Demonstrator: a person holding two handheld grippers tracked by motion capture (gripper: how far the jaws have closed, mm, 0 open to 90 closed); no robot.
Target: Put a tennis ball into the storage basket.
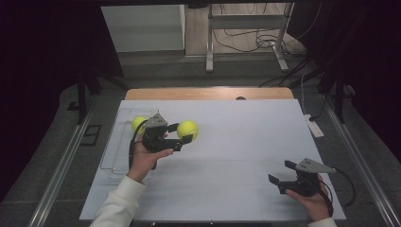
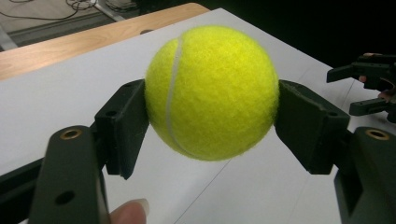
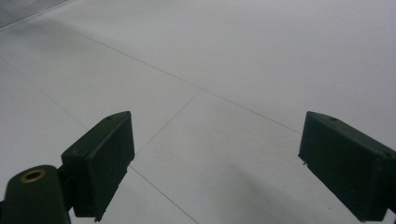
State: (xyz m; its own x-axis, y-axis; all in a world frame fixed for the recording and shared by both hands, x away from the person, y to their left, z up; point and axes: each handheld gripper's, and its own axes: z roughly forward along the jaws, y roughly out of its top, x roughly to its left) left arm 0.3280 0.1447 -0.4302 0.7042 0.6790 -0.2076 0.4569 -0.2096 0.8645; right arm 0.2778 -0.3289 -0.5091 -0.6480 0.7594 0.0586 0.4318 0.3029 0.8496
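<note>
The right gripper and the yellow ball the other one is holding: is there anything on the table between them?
No. In the high view only bare white table lies between the right gripper and the tennis ball in the left gripper.

The high view looks down and forward over my tabletop [image 1: 236, 142] from above my side. My left tool's [image 2: 212, 121] camera sits close behind its jaws, facing toward three o'clock across the white surface; my right tool's [image 3: 215, 154] camera looks low over that same surface.
</note>
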